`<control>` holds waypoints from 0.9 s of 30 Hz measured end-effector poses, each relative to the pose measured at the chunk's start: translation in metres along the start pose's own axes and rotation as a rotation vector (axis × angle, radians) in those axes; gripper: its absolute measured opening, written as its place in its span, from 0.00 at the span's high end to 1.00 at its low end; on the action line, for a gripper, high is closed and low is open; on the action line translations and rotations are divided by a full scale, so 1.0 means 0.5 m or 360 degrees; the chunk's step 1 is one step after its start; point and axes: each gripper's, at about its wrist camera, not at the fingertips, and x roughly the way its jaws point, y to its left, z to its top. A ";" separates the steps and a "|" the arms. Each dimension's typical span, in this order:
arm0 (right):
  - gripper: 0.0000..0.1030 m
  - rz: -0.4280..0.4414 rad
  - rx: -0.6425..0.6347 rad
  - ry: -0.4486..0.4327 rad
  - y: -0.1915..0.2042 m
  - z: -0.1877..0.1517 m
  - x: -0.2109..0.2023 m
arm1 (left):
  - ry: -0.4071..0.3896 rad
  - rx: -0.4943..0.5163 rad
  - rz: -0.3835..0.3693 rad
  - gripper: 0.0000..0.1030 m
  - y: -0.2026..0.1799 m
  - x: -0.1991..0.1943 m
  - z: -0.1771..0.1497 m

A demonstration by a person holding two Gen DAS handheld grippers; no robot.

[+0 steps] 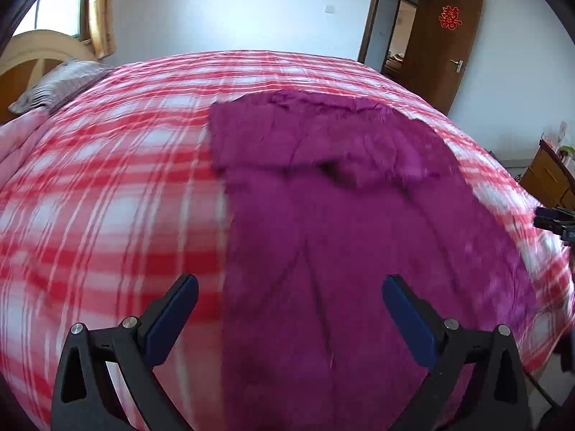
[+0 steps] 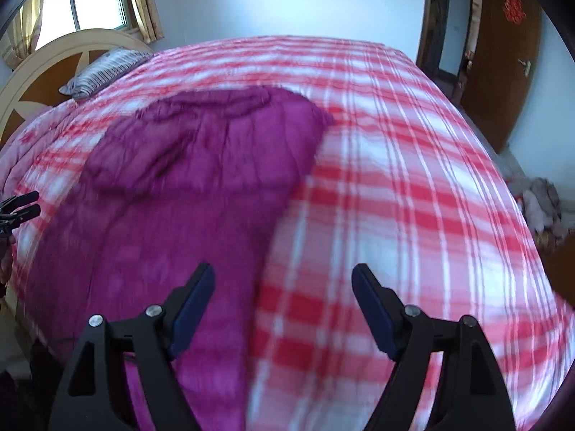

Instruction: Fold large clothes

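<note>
A large magenta garment (image 1: 341,215) lies flat on a bed covered with a red-and-white plaid sheet (image 1: 107,179). Its far part is folded back over itself. My left gripper (image 1: 289,287) is open and empty, held above the garment's left edge near the bed's front. The garment also shows in the right wrist view (image 2: 179,197). My right gripper (image 2: 284,276) is open and empty, above the garment's right edge. The right gripper's tips (image 1: 553,219) show at the right edge of the left wrist view. The left gripper's tips (image 2: 18,208) show at the left edge of the right wrist view.
A striped pillow (image 1: 57,82) lies by the cream headboard (image 2: 46,61) at the far left. A brown door (image 1: 442,43) stands open at the back right. A wooden cabinet (image 1: 550,176) is to the right of the bed. A pile of cloth (image 2: 539,204) lies on the floor.
</note>
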 end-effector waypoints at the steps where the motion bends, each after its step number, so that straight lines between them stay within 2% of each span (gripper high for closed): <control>1: 0.21 -0.0006 0.0010 0.0016 -0.001 -0.034 -0.020 | -0.0007 0.0010 0.0015 0.01 -0.001 -0.011 -0.022; 3: 0.21 0.0001 0.0042 0.0033 0.003 -0.093 -0.050 | -0.0038 0.0003 0.0037 0.01 0.004 -0.027 -0.062; 6: 0.23 0.0048 0.0102 0.0044 0.025 -0.158 -0.062 | 0.0014 -0.0043 0.0021 0.01 0.013 -0.017 -0.112; 10: 0.31 0.0130 0.0179 0.0076 0.064 -0.217 -0.026 | 0.0079 -0.0036 0.0051 0.01 0.008 0.005 -0.160; 12: 0.41 0.0144 0.0224 0.0092 0.072 -0.230 0.000 | 0.0086 -0.0021 0.0059 0.01 0.007 0.010 -0.175; 13: 0.53 0.0145 0.0245 0.0098 0.077 -0.238 0.010 | 0.0076 0.0002 0.0068 0.07 0.005 0.008 -0.177; 14: 0.67 0.0155 0.0264 0.0104 0.081 -0.245 0.017 | 0.0074 0.0029 0.0073 0.32 0.002 0.003 -0.179; 15: 0.72 0.0185 0.0279 0.0106 0.088 -0.252 0.021 | 0.0070 0.0057 0.0080 0.48 -0.001 -0.003 -0.180; 16: 0.81 0.0185 0.0272 0.0100 0.094 -0.254 0.018 | 0.0071 0.0074 0.0061 0.75 -0.001 -0.008 -0.180; 17: 0.89 0.0176 0.0255 0.0083 0.101 -0.257 0.011 | 0.0080 0.0072 0.0009 0.90 0.001 -0.014 -0.182; 19: 0.91 0.0249 0.0276 0.0046 0.105 -0.259 -0.011 | 0.0043 0.0029 -0.0102 0.94 0.009 -0.045 -0.182; 22: 0.93 0.0282 0.0251 -0.0037 0.113 -0.261 -0.069 | -0.0086 0.0018 -0.0271 0.95 0.011 -0.131 -0.178; 27: 0.93 0.0414 0.0239 -0.0218 0.118 -0.287 -0.230 | -0.0296 -0.0012 -0.0619 0.95 0.018 -0.312 -0.164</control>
